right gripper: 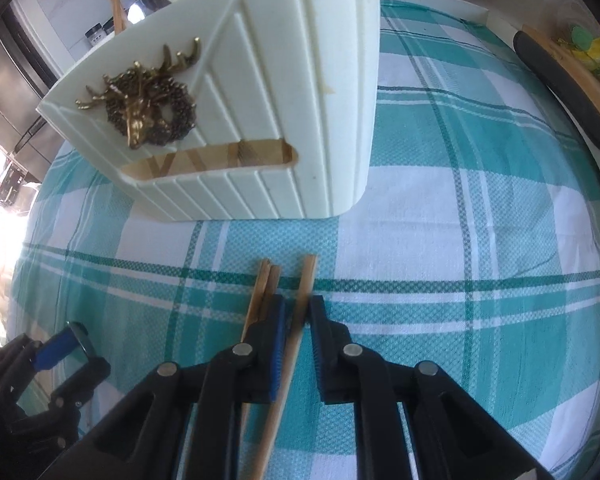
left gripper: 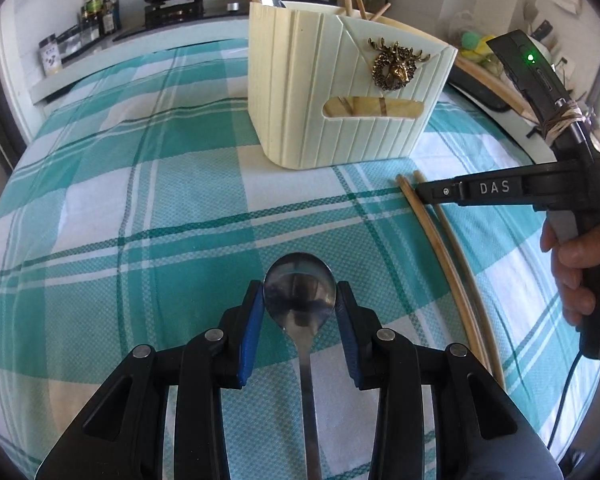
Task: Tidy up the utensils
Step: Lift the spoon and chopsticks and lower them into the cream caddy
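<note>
1. The cream utensil holder (left gripper: 340, 92) stands at the far side of the checked tablecloth (left gripper: 120, 200); chopsticks and a spoon handle poke from its top.
2. The left gripper (left gripper: 300, 308) has its blue pads against both sides of the metal spoon (left gripper: 300, 296) bowl, near edge.
3. The right gripper (right gripper: 298, 320) is narrowly parted around one wooden chopstick (right gripper: 296, 340); two more chopsticks (right gripper: 262, 292) lie just left.

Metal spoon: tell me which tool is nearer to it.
Left. The left tool brackets the spoon bowl; the right tool sits off to the side at the chopsticks.
</note>
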`<state>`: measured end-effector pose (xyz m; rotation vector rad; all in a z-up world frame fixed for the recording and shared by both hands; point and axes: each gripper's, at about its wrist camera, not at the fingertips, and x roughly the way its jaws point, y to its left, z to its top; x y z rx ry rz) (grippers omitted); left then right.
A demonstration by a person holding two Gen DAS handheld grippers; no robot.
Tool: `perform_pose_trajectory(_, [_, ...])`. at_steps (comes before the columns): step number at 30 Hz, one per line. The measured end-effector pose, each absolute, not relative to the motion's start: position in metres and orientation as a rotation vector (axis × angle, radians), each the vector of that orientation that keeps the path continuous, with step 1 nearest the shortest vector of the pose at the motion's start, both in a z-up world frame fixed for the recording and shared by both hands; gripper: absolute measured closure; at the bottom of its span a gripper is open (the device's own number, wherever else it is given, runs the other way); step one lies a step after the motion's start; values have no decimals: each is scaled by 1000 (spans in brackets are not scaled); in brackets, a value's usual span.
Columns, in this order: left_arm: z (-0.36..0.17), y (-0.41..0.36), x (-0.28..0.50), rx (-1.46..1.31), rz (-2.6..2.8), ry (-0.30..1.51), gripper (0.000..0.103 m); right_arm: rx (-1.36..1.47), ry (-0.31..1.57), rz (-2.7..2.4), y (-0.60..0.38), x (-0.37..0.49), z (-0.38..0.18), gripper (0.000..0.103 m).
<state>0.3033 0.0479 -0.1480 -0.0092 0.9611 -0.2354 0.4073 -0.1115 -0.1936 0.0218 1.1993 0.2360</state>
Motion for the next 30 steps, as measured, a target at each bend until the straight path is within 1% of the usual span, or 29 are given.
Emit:
perform_pose_trajectory(2, [-151, 48, 305, -11, -234, 970, 67, 20, 1186, 244, -109, 410, -194, 84])
perform_pose_trajectory(4, [-154, 47, 308, -16, -235, 980, 67, -2, 1164, 256, -104, 423, -194, 84])
perform_pose_trajectory(5, [-155, 48, 309, -20, -232, 982, 67, -12, 1148, 258, -104, 424, -194, 87])
perform_pose_trajectory(6, [-155, 48, 309, -27, -227, 979, 67, -5, 1137, 257, -106, 425, -194, 94])
perform_pose_trajectory(7, [-154, 50, 309, -36, -224, 974, 67, 27, 1126, 272, -109, 427, -194, 95])
perform_pose_trajectory(9, [-145, 54, 306, -71, -224, 953, 67, 61, 1089, 306, -116, 425, -189, 96])
perform_pose_trajectory(12, [-122, 61, 299, -115, -225, 900, 67, 89, 982, 376, -124, 404, -159, 96])
perform_pose_trajectory(17, [-75, 69, 282, -167, -226, 782, 67, 88, 785, 468, -135, 354, -84, 96])
perform_pose_trajectory(22, [-40, 76, 268, -190, -226, 694, 67, 51, 610, 509, -148, 301, -27, 96])
perform_pose_trajectory(25, [-30, 77, 262, -196, -232, 668, 67, 65, 486, 520, -158, 276, -8, 96])
perform_pose_trajectory(28, [-25, 72, 256, -180, -237, 657, 67, 31, 391, 496, -162, 260, -7, 96])
perform_pose_trajectory(30, [-24, 69, 254, -170, -244, 658, 67, 82, 340, 520, -169, 252, -7, 95])
